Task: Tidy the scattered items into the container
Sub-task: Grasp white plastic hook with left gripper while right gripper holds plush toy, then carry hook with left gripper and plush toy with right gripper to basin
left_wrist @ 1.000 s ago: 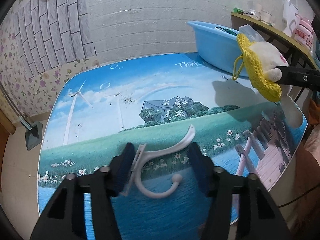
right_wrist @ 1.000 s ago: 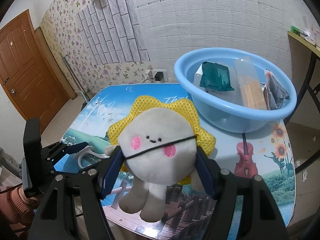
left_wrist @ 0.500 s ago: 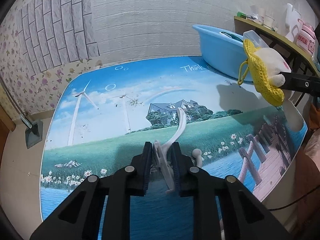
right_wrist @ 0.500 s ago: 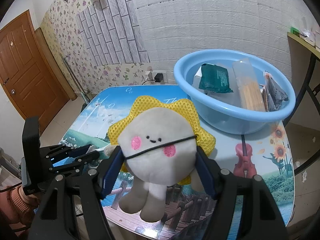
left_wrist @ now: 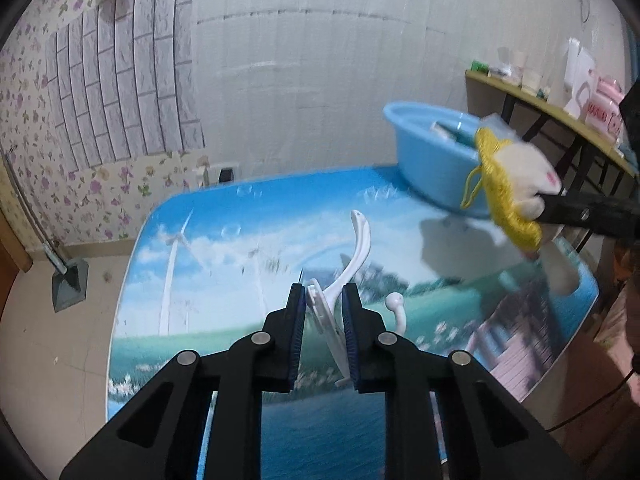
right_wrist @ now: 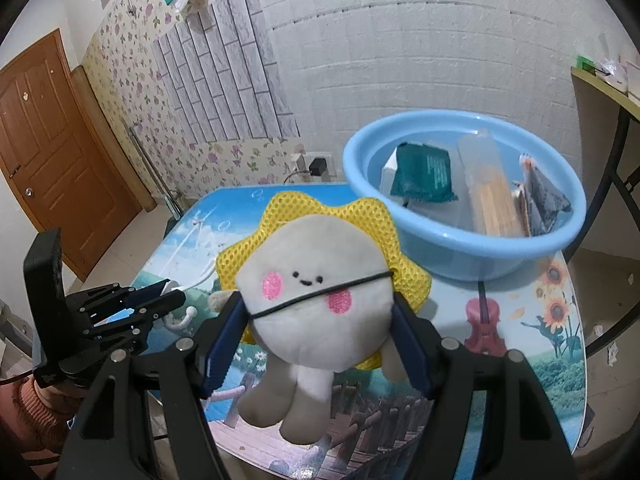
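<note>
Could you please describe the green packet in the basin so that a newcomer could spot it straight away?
Find the round light-blue basin at the far right corner of the picture-printed table. Inside, leaning against its back-left wall, is the dark green packet. Nothing else in there is green: beside it stand a clear box of pale sticks and a grey patterned pouch.

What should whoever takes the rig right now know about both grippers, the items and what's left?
Left gripper: shut on the white hook, lifted off the table.
Right gripper: shut on the plush toy, held above the table, short of the blue basin.
Done: the basin already holds several items.
Left: drop the plush toy and the hook into the basin.
</note>
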Demonstrator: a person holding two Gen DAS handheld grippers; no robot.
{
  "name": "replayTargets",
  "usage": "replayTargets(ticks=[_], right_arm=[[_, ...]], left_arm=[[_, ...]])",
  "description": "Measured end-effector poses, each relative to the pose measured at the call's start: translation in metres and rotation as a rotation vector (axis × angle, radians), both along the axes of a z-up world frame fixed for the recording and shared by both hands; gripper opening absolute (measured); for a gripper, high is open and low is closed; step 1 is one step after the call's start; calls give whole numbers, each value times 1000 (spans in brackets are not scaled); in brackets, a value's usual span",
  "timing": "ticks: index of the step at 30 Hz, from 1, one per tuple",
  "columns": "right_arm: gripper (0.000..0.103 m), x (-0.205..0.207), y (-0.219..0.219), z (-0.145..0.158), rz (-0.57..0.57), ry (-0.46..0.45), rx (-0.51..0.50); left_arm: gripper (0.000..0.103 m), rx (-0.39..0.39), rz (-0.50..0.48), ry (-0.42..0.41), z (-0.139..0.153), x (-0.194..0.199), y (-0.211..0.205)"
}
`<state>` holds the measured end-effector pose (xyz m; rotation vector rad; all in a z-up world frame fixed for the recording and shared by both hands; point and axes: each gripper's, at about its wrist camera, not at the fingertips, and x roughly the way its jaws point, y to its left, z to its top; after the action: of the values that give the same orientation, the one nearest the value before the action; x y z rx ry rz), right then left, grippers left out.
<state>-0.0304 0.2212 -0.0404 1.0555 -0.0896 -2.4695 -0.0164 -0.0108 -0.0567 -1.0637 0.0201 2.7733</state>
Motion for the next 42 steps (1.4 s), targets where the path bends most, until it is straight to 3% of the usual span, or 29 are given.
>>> replayTargets(ticks=[8,17,29,42], right_arm=[[70,3,16,32,-18,95,-44],[70,-21,68,49,-130,149,-50],[70,-88,142,49,-269,139,-76],[71,-129,154,21,-258,79,-113]], left_arm=[[17,26,-64,83,42,-19,23],[17,30,-151,106,63,-68,74],[17,25,-222,64,56,-141,141],[18,15,-236,19,37,-175,165]])
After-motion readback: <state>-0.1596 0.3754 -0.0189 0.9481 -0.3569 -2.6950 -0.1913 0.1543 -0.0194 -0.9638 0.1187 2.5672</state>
